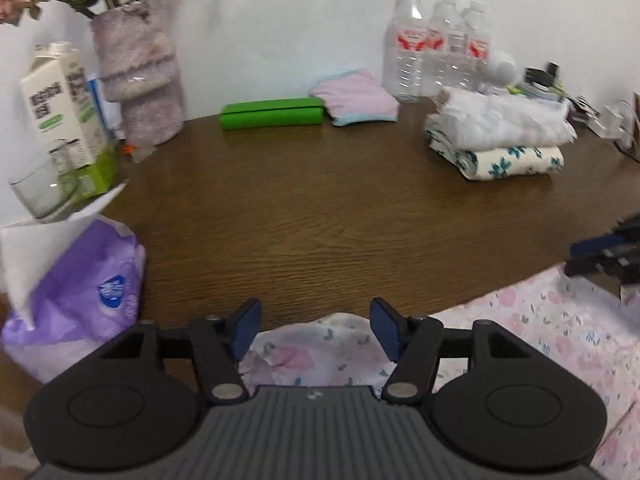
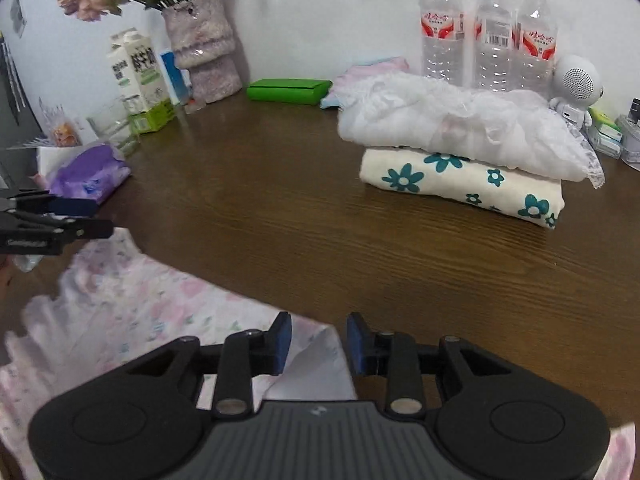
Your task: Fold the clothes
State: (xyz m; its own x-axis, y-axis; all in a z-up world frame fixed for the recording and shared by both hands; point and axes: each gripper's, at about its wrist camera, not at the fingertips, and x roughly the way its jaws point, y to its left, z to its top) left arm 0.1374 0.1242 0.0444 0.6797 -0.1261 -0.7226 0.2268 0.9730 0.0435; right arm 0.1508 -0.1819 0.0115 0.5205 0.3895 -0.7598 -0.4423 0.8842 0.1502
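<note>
Both grippers at floral garment (image 1: 532,320) edge, brown table (image 1: 320,208).
Left gripper (image 1: 315,330) and right gripper (image 2: 318,340): jaws spread, cloth between, ungripped.

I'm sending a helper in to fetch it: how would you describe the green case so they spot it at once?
Start at the brown wooden table and look to its far edge by the white wall. The green case lies flat there, between the fuzzy pink vase and a folded pink cloth. It is the only bright green, hard-edged, long flat box among soft fabrics.
</note>
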